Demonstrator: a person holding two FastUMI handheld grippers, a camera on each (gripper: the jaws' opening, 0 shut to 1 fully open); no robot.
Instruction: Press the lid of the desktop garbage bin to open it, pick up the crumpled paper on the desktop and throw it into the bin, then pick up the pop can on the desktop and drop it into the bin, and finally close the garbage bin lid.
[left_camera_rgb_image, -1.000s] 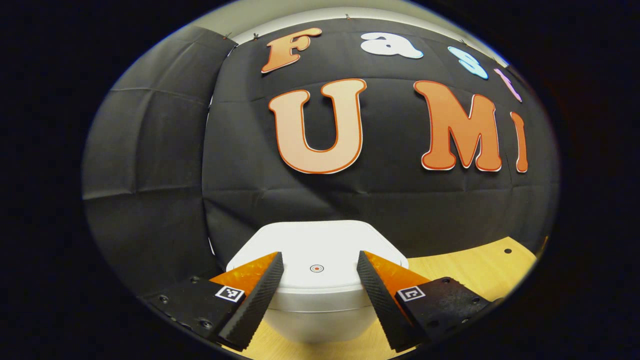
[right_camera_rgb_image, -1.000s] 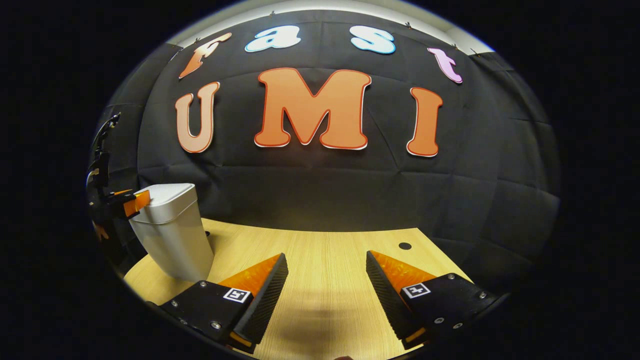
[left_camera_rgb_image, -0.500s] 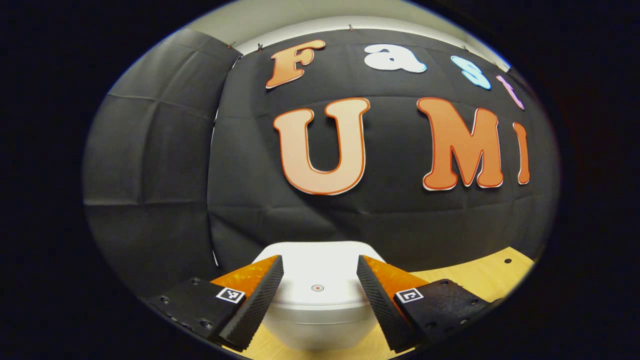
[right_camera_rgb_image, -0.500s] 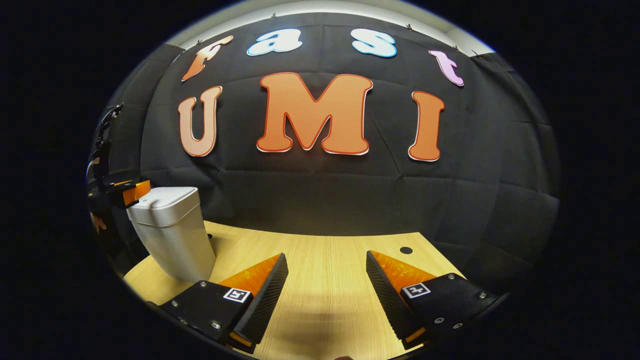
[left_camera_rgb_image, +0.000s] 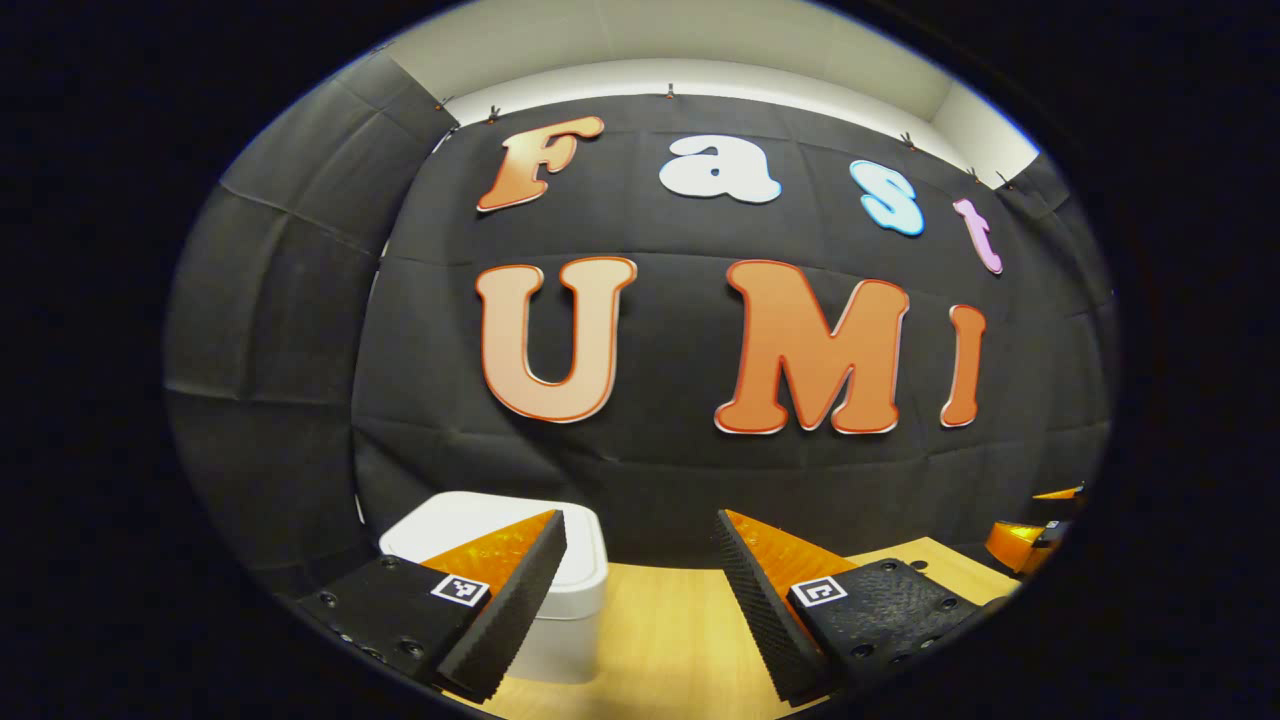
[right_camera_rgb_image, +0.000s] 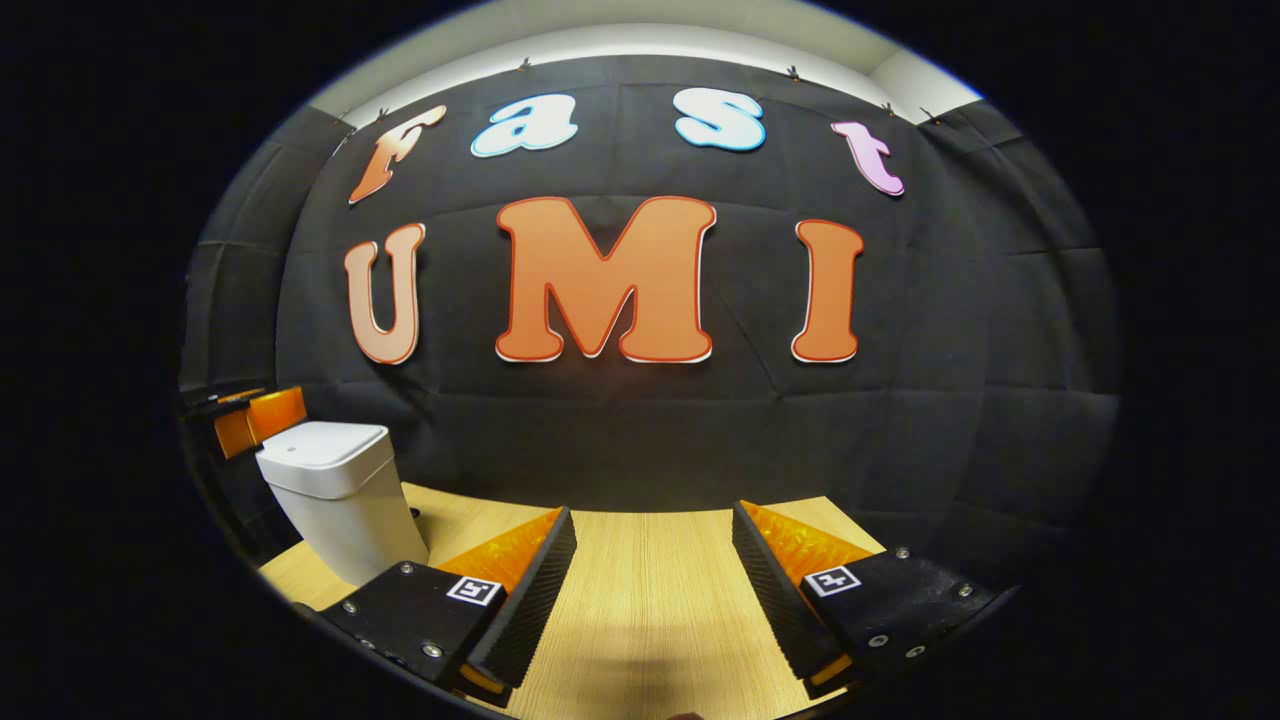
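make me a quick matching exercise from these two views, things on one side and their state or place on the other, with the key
Things
1. garbage bin
2. bin lid
3. left tool
4. right tool

States or places
A. open, with bare desktop ahead of it
B. closed
C. open, with the bin ahead on its left side
D. standing upright on the desktop near the black cloth wall

Pairs: 1-D, 2-B, 3-C, 4-A
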